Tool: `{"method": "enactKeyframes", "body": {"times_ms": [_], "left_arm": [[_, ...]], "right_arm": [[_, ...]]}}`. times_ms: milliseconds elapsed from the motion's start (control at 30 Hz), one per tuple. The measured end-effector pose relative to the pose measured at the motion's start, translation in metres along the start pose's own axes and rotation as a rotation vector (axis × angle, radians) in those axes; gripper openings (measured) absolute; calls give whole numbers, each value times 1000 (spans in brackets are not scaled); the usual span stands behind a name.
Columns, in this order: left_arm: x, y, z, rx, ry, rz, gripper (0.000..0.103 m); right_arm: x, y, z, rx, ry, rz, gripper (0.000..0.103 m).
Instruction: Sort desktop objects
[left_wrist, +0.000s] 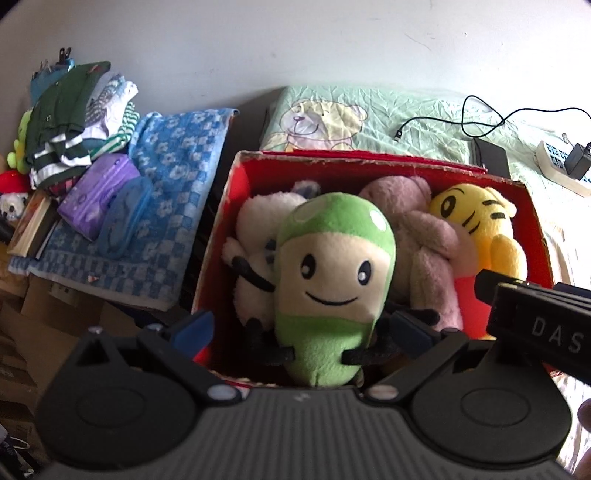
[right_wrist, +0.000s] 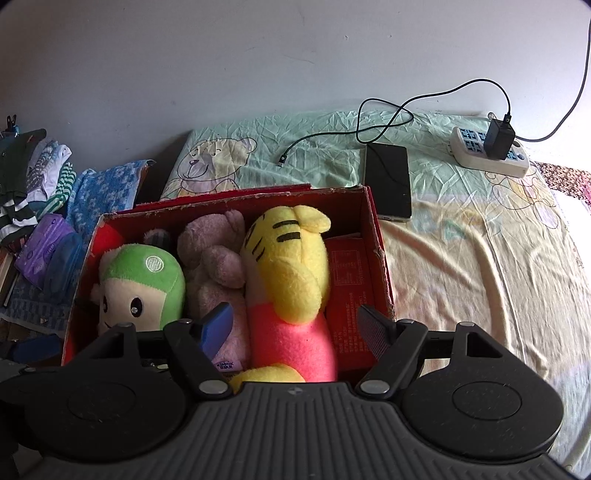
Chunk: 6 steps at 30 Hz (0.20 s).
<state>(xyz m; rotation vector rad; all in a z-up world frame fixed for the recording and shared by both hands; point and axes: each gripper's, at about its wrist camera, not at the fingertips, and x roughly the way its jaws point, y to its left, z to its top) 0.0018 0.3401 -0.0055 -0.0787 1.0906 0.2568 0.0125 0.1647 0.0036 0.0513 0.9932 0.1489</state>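
A red cardboard box on the bed holds several plush toys. A green-and-cream smiling plush stands upright at its near side, between the wide-apart blue pads of my left gripper; the pads do not touch it. Behind it lie a white plush, a mauve bear and a yellow tiger. In the right wrist view my right gripper is open over the box, with the yellow tiger's pink body between its fingers and clear of both pads. The green plush sits to the left.
A dark phone, a black cable and a white power strip with a charger lie on the green bedsheet behind the box. On the left are a blue towel, a purple pack and folded clothes.
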Motion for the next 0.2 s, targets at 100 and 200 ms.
{"method": "enactKeyframes", "body": {"times_ms": [100,200], "left_arm": [[-2,-3,0,11,-28,34,102],[-2,-2,1,12,-40,44,102]], "right_arm": [[1,1,1,10,1,2,76],[2,3,0,14,-1,-3,77]]}}
